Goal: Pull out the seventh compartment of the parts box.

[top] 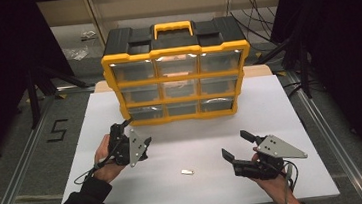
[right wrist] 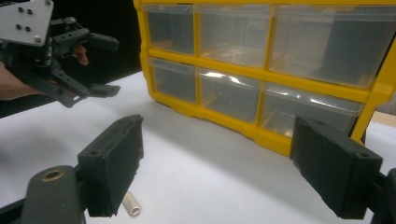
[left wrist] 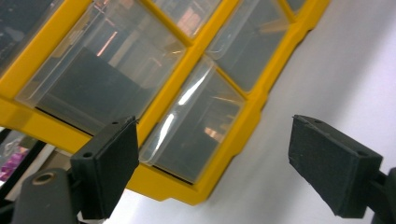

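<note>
The left gripper (top: 130,132) hangs with its jaws apart just in front of the organizer (top: 177,72), aimed at the bottom-left drawer (left wrist: 194,135), which sits between and just beyond the two pads and looks closed. The likely step is pulling that drawer open. To do it well, the jaws should go in level with the drawer's lip, one pad above it and one below, close firmly, then draw straight back — a skewed pull would likely drag the whole organizer across the table (top: 271,123).

The right gripper (top: 233,147) also has its jaws apart and holds nothing. The small white tube (right wrist: 131,204) lies on the table just beside its left pad, nearer the camera than the organizer; it probably goes into the drawer once that is open, so the right gripper does best to wait clear of the drawer's path.

Hard to make out: the drawer's lip is lost in glare on the clear plastic. Whether the drawers hold anything is unclear — reflections blur their insides. The tube's near end is cut off behind the left pad.
</note>
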### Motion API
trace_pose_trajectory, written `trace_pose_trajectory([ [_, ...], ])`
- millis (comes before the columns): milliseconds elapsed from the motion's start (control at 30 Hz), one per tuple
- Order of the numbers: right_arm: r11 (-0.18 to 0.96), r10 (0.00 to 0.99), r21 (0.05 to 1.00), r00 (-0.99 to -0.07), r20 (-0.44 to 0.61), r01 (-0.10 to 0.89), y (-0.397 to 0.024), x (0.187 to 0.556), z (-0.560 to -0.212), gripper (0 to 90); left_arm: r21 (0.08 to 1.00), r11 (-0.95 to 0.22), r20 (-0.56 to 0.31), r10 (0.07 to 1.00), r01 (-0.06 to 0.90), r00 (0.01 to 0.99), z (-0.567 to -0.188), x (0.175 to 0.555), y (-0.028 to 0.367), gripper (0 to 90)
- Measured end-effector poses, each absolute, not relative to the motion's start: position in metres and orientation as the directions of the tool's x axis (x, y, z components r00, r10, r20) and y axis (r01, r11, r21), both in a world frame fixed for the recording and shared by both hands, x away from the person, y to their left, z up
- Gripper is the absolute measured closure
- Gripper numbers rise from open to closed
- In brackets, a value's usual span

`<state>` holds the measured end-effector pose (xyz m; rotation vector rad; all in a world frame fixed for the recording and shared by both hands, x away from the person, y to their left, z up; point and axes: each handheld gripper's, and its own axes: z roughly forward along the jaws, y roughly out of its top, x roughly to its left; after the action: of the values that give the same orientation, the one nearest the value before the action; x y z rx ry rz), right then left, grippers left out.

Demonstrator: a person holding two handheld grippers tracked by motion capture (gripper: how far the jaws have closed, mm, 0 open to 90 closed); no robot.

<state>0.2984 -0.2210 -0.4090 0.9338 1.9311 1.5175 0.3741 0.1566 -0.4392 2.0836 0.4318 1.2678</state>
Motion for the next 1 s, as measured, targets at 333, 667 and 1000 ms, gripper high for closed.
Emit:
trace_pose_trajectory([
  [333,0.142,0.77,0.968,-0.638,0.022,0.205,-0.22,0.299,-0.409,18.4,0.659,-0.751,0.687,0.573,-0.05,0.446,-0.446,0.395,0.152,16.1],
  [667,0.143,0.768,0.968,-0.64,0.022,0.205,-0.22,0.299,-0.409,18.5,0.647,-0.76,0.709,0.573,-0.057,0.411,-0.453,0.408,0.149,17.3],
  [1000,0.146,0.765,0.968,-0.644,0.02,0.204,-0.219,0.299,-0.41,18.5,0.647,-0.761,0.708,0.577,-0.047,0.407,-0.457,0.415,0.149,18.2],
])
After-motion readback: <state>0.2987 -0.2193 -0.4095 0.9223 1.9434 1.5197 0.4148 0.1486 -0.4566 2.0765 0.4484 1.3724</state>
